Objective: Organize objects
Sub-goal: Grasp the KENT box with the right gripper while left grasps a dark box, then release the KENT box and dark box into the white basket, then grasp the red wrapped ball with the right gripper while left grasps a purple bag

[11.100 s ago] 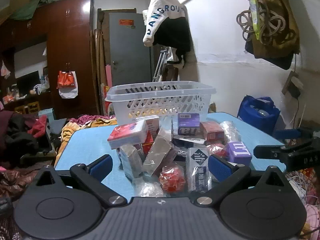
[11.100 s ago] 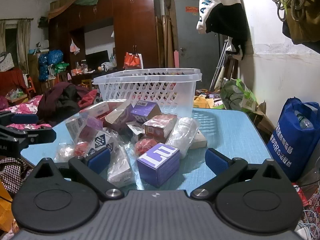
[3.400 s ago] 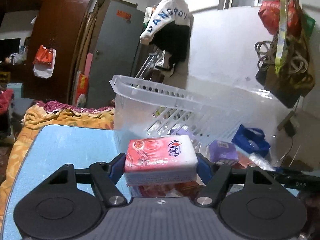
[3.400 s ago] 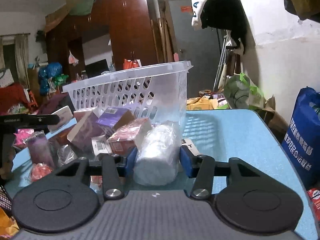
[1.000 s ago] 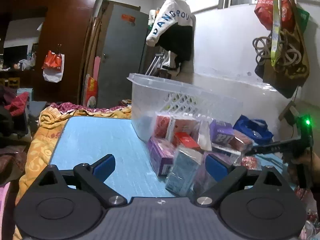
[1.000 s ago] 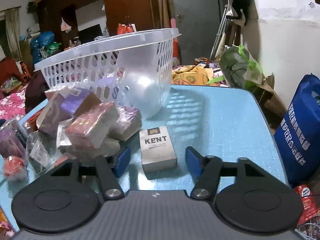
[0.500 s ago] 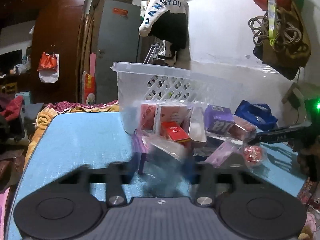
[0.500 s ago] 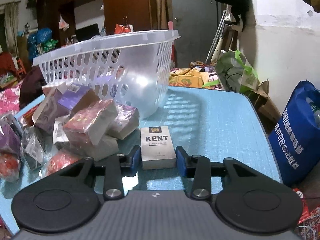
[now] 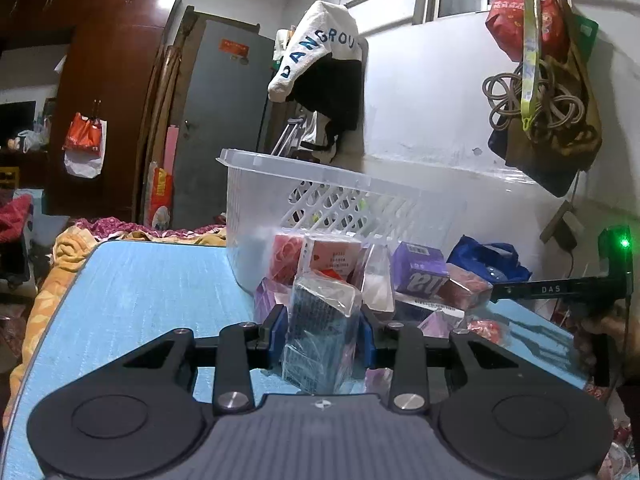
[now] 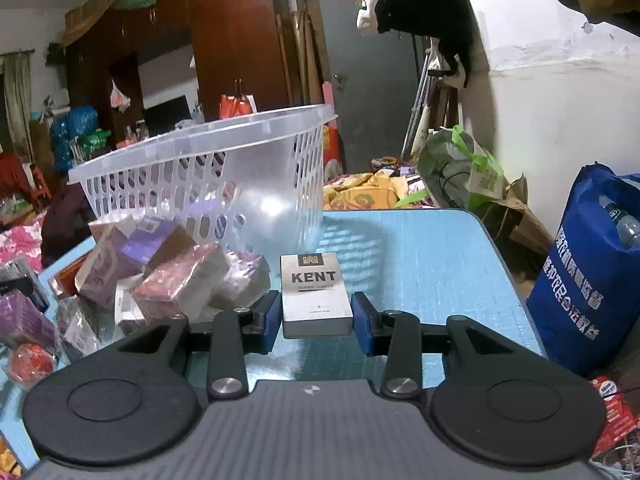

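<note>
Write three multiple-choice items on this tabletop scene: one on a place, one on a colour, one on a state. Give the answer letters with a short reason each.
1. Where is the KENT pack?
A. inside the basket
B. on the blue table between the right gripper's pads
C. on top of the purple box

2. What colour is the tabletop?
A. light blue
B. red
C. brown

3. What state is the left gripper in?
A. wide open with nothing between its pads
B. closed on a clear-wrapped dark packet
C. out of view

Answers:
1. B: the pack lies flat on the table in front of the white basket, with a blue pad of the right gripper on each side.
2. A: bare table around the pack shows light blue.
3. B: both blue pads press the sides of the wrapped packet, which stands upright between them.
</note>
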A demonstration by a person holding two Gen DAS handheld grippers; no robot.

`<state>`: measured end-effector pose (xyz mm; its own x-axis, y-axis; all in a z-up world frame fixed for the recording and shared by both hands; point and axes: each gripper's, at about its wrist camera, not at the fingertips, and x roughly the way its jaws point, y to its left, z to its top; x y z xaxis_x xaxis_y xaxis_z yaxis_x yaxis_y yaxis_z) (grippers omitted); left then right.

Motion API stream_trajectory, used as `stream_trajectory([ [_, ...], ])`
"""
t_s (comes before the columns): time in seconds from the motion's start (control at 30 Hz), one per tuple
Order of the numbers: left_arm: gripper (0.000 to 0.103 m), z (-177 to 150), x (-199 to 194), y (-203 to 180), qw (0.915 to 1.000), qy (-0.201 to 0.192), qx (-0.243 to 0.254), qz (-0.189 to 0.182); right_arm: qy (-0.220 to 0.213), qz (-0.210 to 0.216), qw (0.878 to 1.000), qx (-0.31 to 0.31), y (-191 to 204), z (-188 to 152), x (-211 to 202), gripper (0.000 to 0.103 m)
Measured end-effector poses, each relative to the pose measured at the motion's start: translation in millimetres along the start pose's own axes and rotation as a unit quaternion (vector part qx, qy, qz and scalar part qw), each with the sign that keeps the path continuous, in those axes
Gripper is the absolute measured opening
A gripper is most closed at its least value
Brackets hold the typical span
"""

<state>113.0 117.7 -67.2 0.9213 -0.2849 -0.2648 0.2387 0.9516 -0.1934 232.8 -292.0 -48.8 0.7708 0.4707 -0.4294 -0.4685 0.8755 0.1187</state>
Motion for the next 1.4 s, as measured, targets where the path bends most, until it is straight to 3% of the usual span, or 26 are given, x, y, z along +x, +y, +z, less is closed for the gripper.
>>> stream_trajectory([
  [0.17,0.04,-0.2,0.9,-0.5,1.0,-0.004,0.001,0.0,-0.014,-0.008,1.0,-0.007,3.1,-0.4,-3.7,0.042],
  [0.33,0.04,10.2,-8.9,-0.4,0.999,-0.037,-0.013,0.019,-0.034,-0.003,0.999,0.006,5.0,3.8,-13.3,0.042],
  [0.53,0.04,100.2,-10.5,-16.6,0.9966,-0.08,0.002,-0.02,-0.11,0.018,0.993,-0.025,50.8,72.4,-54.8,0.042],
  [0.67,0.04,159.7,34.1,-20.9,0.9979,-0.061,-0.012,-0.019,-0.099,0.021,0.992,-0.078,89.8,124.5,-31.9,0.042],
  [0.77,0.041,175.4,73.6,-16.4,0.999,-0.026,-0.036,-0.005,-0.069,0.004,0.992,-0.101,102.2,145.2,3.7,0.042],
  [0.8,0.043,175.2,85.0,-15.1,0.9991,-0.015,-0.04,-0.008,-0.053,0.005,0.993,-0.103,102.9,147.6,16.1,0.043],
  [0.83,0.061,173.2,95.8,-15.5,0.9993,-0.004,-0.036,-0.009,-0.034,0.013,0.994,-0.101,102.7,148.2,27.8,0.044],
  [0.87,0.083,170.3,105.3,-16.1,0.9994,0.009,-0.033,0.0,-0.02,0.013,0.995,-0.097,103.0,146.9,36.9,0.056],
  [0.9,0.086,164.0,107.5,-16.7,0.9993,0.016,-0.031,0.015,-0.016,0.007,0.995,-0.094,103.2,144.7,41.6,0.076],
  [0.93,0.086,160.7,111.7,-18.3,0.999,0.022,-0.027,0.029,-0.021,-0.004,0.995,-0.097,104.1,141.8,43.5,0.089],
  [1.03,0.086,154.6,99.3,-19.0,0.999,0.017,-0.028,0.031,-0.037,-0.025,0.994,-0.095,101.4,132.1,28.0,0.09],
  [1.07,0.086,152.2,88.6,-19.2,0.9995,0.008,-0.024,0.019,-0.043,-0.014,0.995,-0.086,98.5,127.2,16.9,0.09],
  [1.13,0.086,139.5,62.3,-22.2,0.9998,-0.004,-0.016,0.007,-0.059,0.02,0.996,-0.062,88.3,112.7,-7.2,0.103],
  [1.4,0.087,24.0,-11.7,-33.7,0.9986,0.025,-0.01,-0.047,-0.014,0.044,0.998,-0.043,67.7,20.1,-29.1,0.103],
])
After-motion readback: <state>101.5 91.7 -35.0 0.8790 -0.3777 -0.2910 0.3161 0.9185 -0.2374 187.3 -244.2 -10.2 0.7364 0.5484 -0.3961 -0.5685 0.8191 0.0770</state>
